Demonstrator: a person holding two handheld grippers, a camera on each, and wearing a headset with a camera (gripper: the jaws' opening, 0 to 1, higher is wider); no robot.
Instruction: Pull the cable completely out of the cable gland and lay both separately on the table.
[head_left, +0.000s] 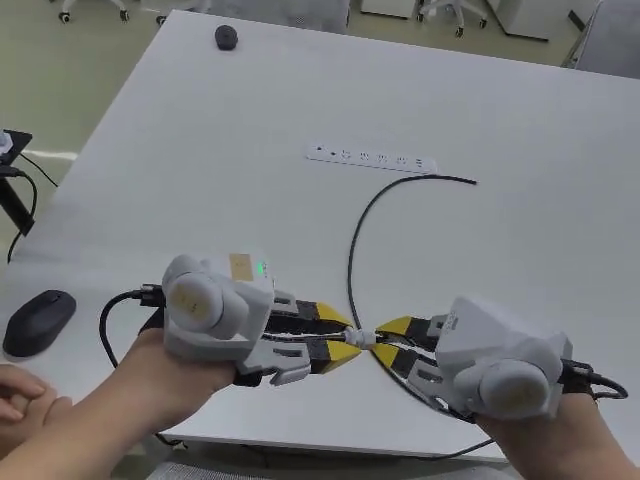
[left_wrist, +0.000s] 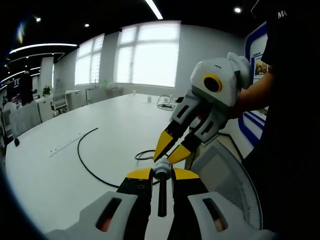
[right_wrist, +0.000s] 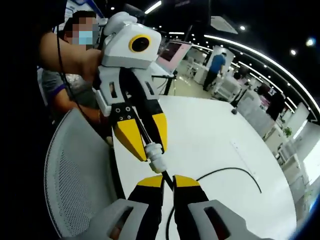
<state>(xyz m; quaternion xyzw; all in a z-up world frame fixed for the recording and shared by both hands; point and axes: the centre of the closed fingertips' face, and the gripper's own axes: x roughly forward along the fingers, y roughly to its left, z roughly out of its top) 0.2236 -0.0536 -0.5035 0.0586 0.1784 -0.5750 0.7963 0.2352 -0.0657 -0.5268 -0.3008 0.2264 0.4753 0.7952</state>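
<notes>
At the near edge of the table (head_left: 200, 180) we hold the two grippers tip to tip. Our left gripper (head_left: 350, 337) is clamped on the white cable gland (head_left: 361, 338). Our right gripper (head_left: 382, 340) pinches the black cable (head_left: 352, 260) just beside the gland, and the cable still runs through it. To our left lies a black mouse (head_left: 38, 320). Farther out, the cable arcs across the tabletop and ends near a power strip (head_left: 370, 158). A small dark object (head_left: 227, 37) sits at the far edge.
</notes>
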